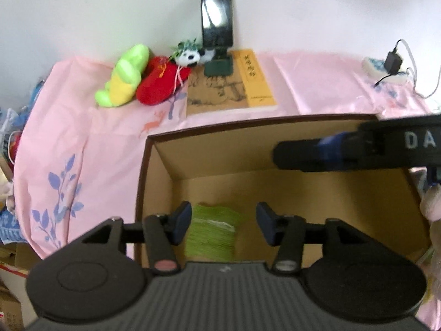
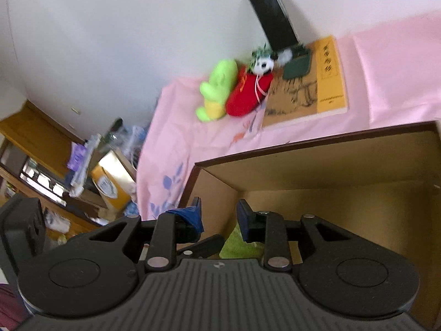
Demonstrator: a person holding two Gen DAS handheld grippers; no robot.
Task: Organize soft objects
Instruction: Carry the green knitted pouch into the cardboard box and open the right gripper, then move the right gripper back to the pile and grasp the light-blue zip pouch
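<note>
A brown cardboard box [image 1: 162,149] stands open on the pink cloth. A green fuzzy soft item [image 1: 212,231] lies on its floor. My left gripper [image 1: 223,220] is open above the box, its fingers either side of the green item and clear of it. My right gripper [image 2: 219,218] is open and empty over the box's left wall [image 2: 209,193]; the green item [image 2: 237,244] shows below it. A green and yellow plush [image 1: 124,77], a red plush [image 1: 160,82] and a small panda plush [image 1: 190,56] lie by the wall.
A yellow book [image 1: 228,82] lies beyond the box, with a black phone on a stand [image 1: 216,16] on it. A charger and cable [image 1: 392,63] sit at the far right. Cluttered shelves and boxes [image 2: 82,171] stand left of the bed.
</note>
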